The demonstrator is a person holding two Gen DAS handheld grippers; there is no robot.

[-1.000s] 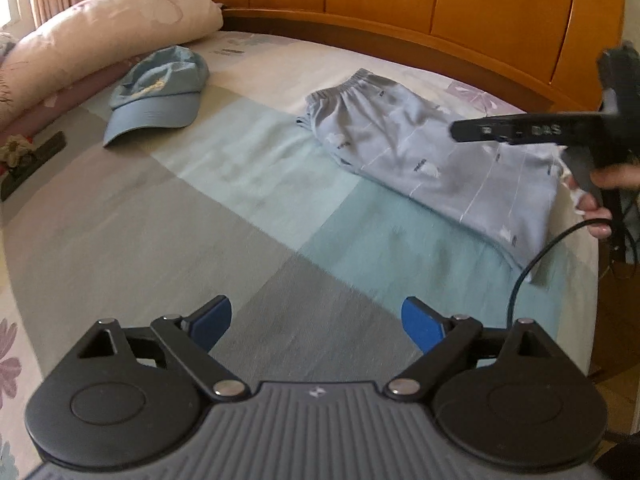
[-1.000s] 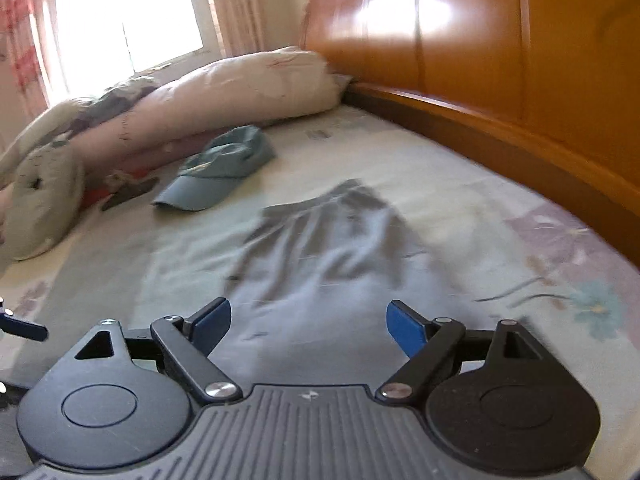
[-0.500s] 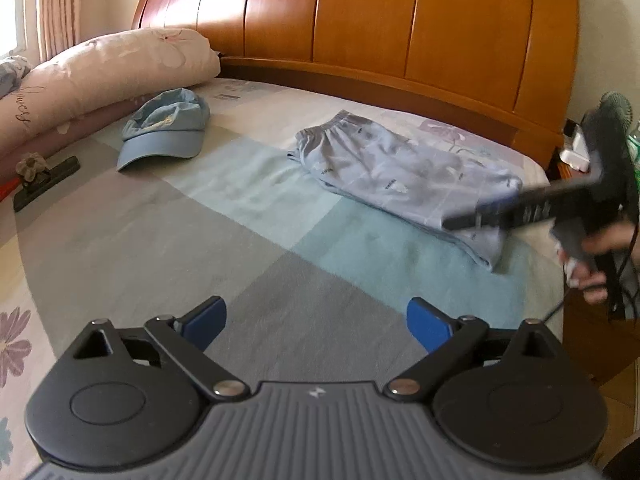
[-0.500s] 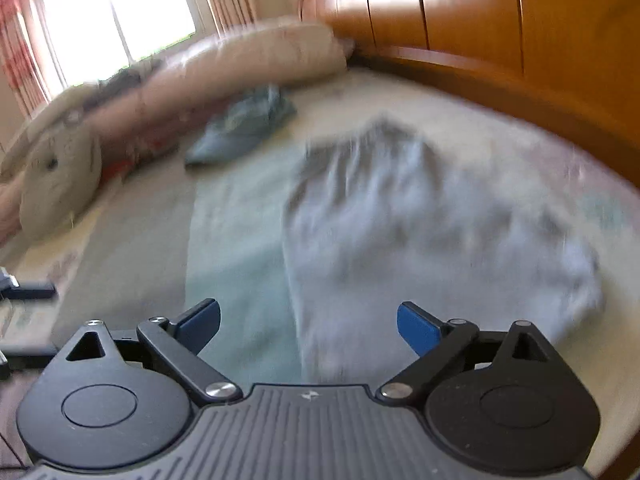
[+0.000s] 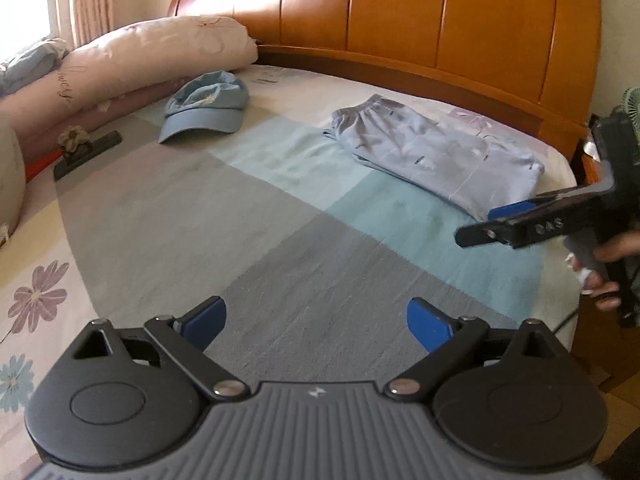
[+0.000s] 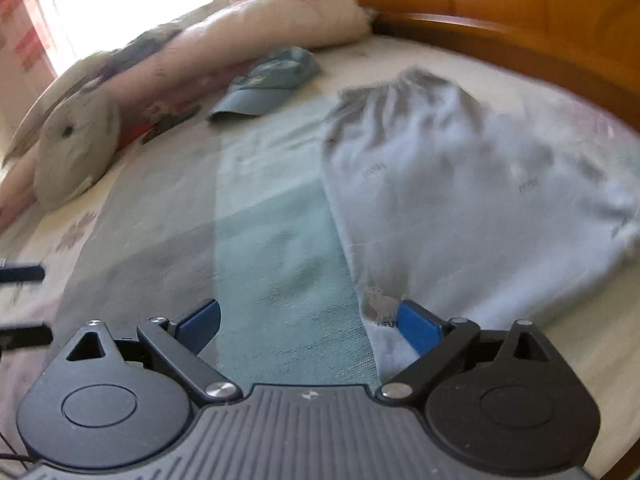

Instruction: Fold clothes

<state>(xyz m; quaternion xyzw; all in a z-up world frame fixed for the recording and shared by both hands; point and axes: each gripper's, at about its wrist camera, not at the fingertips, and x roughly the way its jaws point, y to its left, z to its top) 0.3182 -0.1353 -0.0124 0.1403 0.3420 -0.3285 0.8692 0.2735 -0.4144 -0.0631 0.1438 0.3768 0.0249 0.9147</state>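
Nearest in my left wrist view, my left gripper [image 5: 316, 320] hangs over the grey and teal patchwork bed cover [image 5: 256, 216] with its blue pads spread wide and nothing between them. The folded pale blue patterned trousers [image 5: 436, 156] lie well apart from it at about 1 o'clock, flat on the bed with the gathered waistband toward the orange wooden headboard [image 5: 400, 20].

At 3 o'clock my right gripper [image 5: 516, 220] comes in side-on, level, its fingers pointing toward 9 o'clock just off the near end of the trousers; my right hand [image 5: 600, 264] wraps its grey handle and is cut by the frame edge.

In the right wrist view, that gripper's pads are likewise wide apart and empty. The right-hand pad [image 6: 418, 328] overlaps the near corner of the trousers, though I cannot tell whether it touches. This view is motion-blurred, so the fabric's print is hard to read.

Farther off at 11 o'clock sits a light blue cloth cap [image 5: 206, 106], and beyond it a long pink floral bolster pillow [image 5: 152, 60].
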